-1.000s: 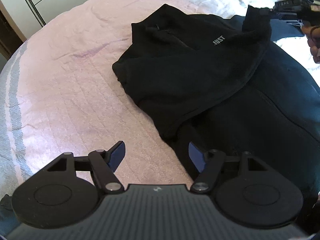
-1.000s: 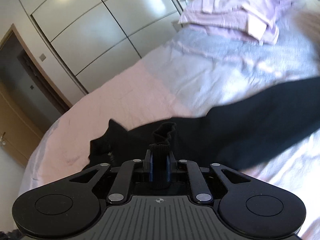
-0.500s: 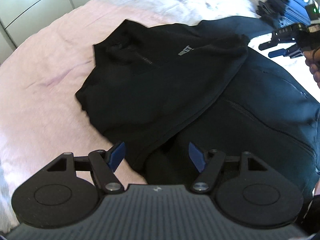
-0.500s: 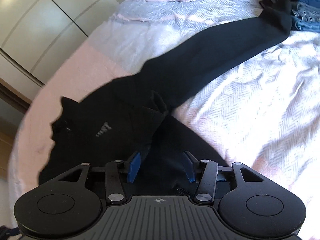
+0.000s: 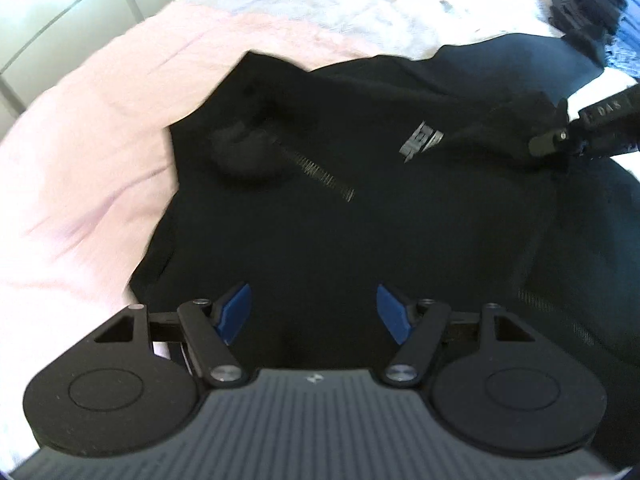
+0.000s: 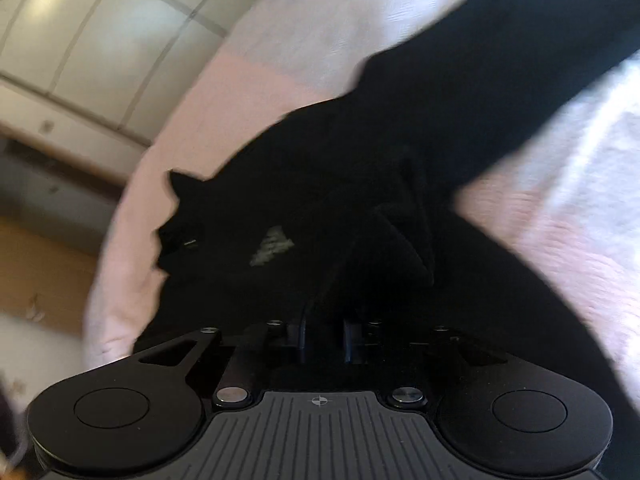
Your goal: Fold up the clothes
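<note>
Covering bed: pink quilted bedspread point(image 5: 80, 168), stitched ridges, soft creases; pale panelled wardrobe doors point(image 6: 92, 36) beyond bed's far edge. Black fleece jacket point(image 5: 320, 208) sprawled across bedspread, matte nap, metal zipper point(image 5: 324, 178) running from collar, grey chest logo point(image 5: 420, 144) too blurred to read. Dark folded clothes stack point(image 5: 592, 4) past jacket's far sleeve. Left gripper point(image 5: 314, 312) above jacket hem, blue pads wide apart, nothing between. Right gripper point(image 6: 324, 340) just narrowing, jaws nearly together on dark jacket fold; pad contact unclear.
</note>
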The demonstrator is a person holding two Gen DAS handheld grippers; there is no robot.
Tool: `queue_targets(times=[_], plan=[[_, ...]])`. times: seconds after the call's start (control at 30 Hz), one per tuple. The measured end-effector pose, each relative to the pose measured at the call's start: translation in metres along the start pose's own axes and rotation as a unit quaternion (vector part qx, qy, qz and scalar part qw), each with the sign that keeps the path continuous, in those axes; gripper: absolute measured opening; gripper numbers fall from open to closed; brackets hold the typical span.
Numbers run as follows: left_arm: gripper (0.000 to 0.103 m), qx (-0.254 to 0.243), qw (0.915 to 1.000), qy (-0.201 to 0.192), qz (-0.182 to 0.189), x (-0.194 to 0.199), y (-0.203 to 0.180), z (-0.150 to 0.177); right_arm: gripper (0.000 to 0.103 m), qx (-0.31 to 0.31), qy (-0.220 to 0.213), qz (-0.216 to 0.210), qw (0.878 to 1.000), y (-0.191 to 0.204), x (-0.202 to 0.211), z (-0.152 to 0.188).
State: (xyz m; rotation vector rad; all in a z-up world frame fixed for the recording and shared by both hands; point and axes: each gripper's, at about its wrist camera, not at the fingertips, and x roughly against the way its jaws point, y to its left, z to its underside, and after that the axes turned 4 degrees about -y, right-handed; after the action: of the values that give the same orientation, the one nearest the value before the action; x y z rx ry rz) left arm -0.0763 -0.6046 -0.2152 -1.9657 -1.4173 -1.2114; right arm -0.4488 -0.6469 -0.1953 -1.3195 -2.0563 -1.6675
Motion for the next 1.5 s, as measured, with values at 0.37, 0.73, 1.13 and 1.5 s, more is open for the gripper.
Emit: queue_targets(times=[0.37,0.73,1.13,1.5], plan=[[0.014,-0.070,0.9869,0.107,0.098,-0.094,0.021,-0.030,0.049,-0.070,-0.010,-0.013,0.997,-0.045,0.024,-0.023],[0.002,-0.001,0.9956,0.080,0.048,-0.055,0.052,-0.010,0.017,0.002,-0.050,-0.031,0.998,-0.011,0.009,-0.055],[0.027,-0.042,0.9957,0.031,0.076,-0.061,-0.036,-0.049,0.052,-0.061,-0.126,0.087,0.986,-0.077,0.084,-0.075],[0.025,-0.092,0.9851,0.060,0.132,-0.097,-0.132,-0.072,0.054,-0.080,-0.257,0.221,0.937,-0.187,0.165,-0.174]])
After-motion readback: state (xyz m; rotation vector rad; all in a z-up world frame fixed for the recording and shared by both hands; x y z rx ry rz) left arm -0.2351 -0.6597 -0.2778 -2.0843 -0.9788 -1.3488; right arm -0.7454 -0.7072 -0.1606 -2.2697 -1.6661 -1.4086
